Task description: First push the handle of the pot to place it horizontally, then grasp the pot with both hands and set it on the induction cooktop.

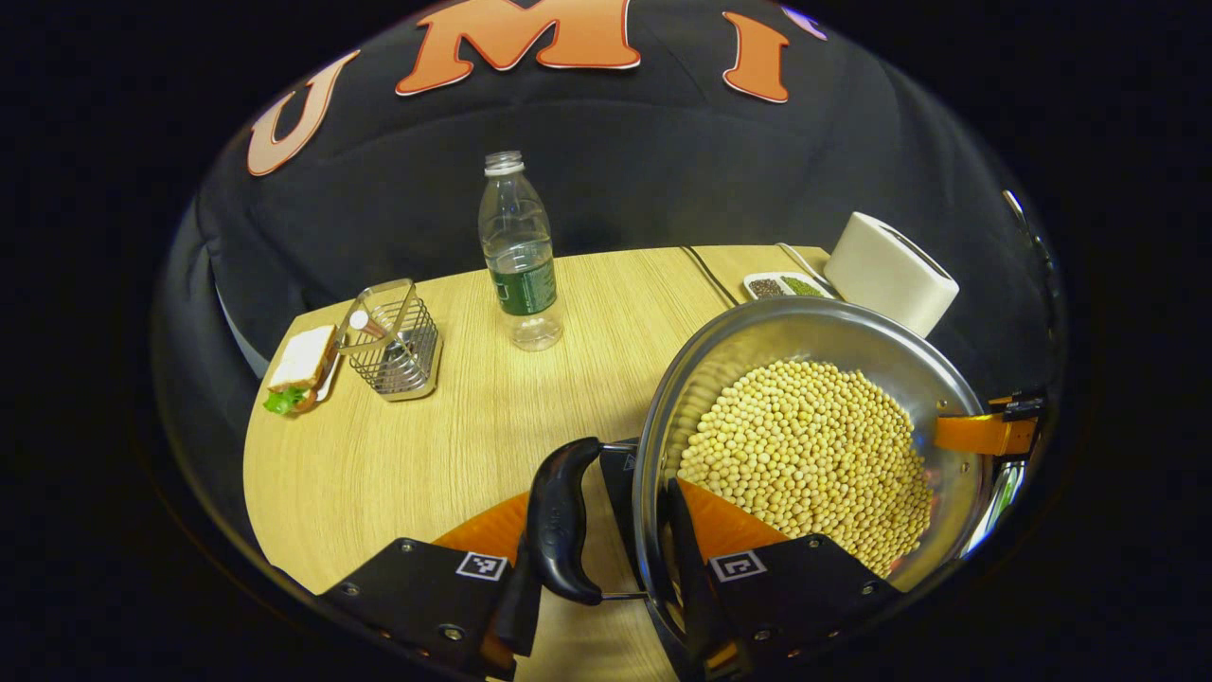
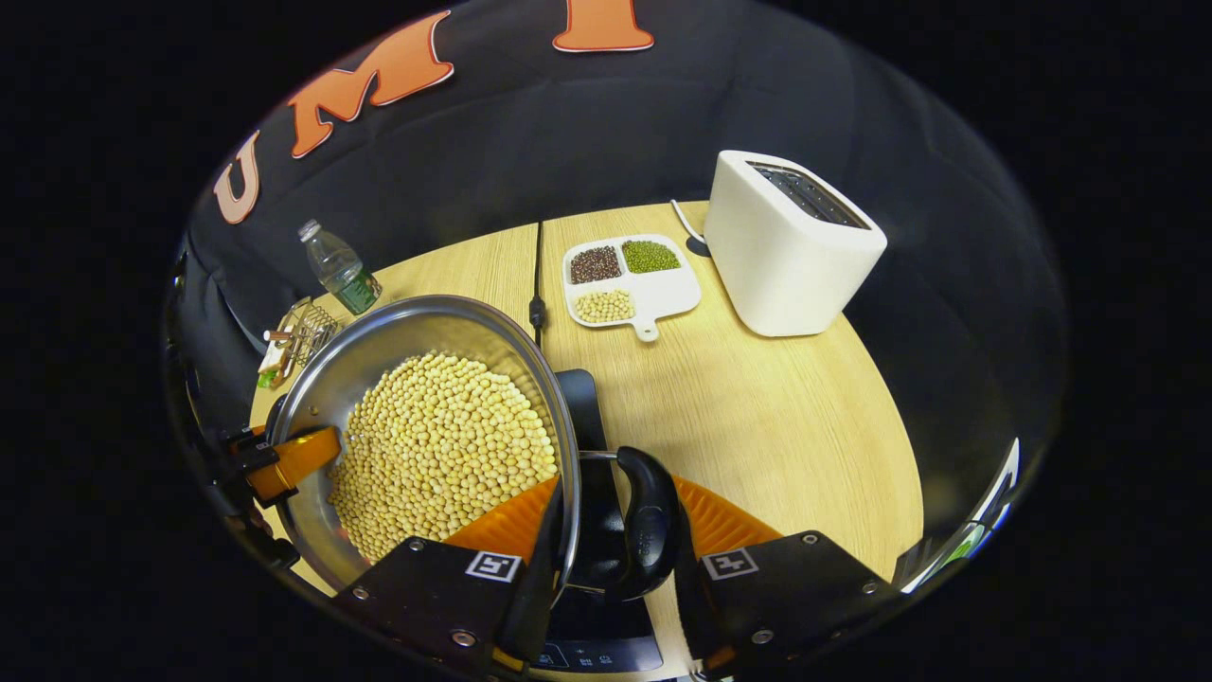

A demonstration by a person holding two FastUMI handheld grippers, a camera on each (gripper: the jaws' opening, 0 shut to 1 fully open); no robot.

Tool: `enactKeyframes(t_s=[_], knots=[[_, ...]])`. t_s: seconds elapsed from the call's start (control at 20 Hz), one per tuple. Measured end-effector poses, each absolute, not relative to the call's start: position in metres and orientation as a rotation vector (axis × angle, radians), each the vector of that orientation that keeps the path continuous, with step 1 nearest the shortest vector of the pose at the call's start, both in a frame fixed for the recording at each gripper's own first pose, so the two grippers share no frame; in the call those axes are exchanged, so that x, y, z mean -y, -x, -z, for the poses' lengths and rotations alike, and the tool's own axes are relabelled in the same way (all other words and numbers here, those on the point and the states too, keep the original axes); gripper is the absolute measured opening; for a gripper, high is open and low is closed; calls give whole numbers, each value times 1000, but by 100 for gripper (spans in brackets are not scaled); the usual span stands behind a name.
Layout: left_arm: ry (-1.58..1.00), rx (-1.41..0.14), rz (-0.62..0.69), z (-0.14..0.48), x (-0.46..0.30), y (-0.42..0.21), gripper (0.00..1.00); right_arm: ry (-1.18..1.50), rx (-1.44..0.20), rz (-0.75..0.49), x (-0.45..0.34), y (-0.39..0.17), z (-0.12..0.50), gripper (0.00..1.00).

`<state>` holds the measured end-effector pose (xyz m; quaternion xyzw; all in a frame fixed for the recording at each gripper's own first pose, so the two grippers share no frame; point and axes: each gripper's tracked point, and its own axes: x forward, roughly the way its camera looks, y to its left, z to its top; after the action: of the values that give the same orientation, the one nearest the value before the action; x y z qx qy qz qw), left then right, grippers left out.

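A steel pot (image 1: 720, 350) full of yellow soybeans (image 1: 805, 455) is held between both grippers. My left gripper (image 1: 601, 497) is shut across the pot's rim, one orange finger inside the wall and the other outside the black side handle (image 1: 559, 530). My right gripper (image 2: 615, 488) grips the opposite black handle (image 2: 649, 521) and the pot (image 2: 417, 327) rim the same way; it also appears as the right gripper (image 1: 985, 431) on the far rim. The black induction cooktop (image 2: 582, 403) lies under the pot's right side. Whether the pot rests on it I cannot tell.
On the round wooden table (image 1: 454, 445) stand a water bottle (image 1: 516, 256), a wire basket (image 1: 393, 341) and a sandwich (image 1: 303, 369) at the left. A white toaster (image 2: 791, 246), a divided bean dish (image 2: 630, 279) and a black cable (image 2: 537, 275) sit behind the cooktop.
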<state>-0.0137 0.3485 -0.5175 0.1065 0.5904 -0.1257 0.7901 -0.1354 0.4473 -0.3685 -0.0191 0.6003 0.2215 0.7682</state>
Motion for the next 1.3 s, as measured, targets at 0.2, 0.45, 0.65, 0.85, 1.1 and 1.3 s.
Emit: enactKeyframes(t_s=[0.2,0.45,0.65,0.85,1.1,1.3], knots=[[-227,-1289,255,521,-346,14,62,33,-1319,-486,-448,135,369,55],[-217,-1305,255,525,-350,26,64,-40,-1294,-468,-447,139,374,55],[-228,-1324,260,522,-350,30,71,7,-1261,-469,-436,136,367,64],[-199,-1299,247,498,-357,30,70,-18,-1218,-462,-421,137,348,81],[-160,-1208,237,451,-371,20,80,-26,-1093,-398,-372,116,300,91],[-294,-1037,163,390,-400,-15,83,-35,-943,-328,-315,80,233,90]])
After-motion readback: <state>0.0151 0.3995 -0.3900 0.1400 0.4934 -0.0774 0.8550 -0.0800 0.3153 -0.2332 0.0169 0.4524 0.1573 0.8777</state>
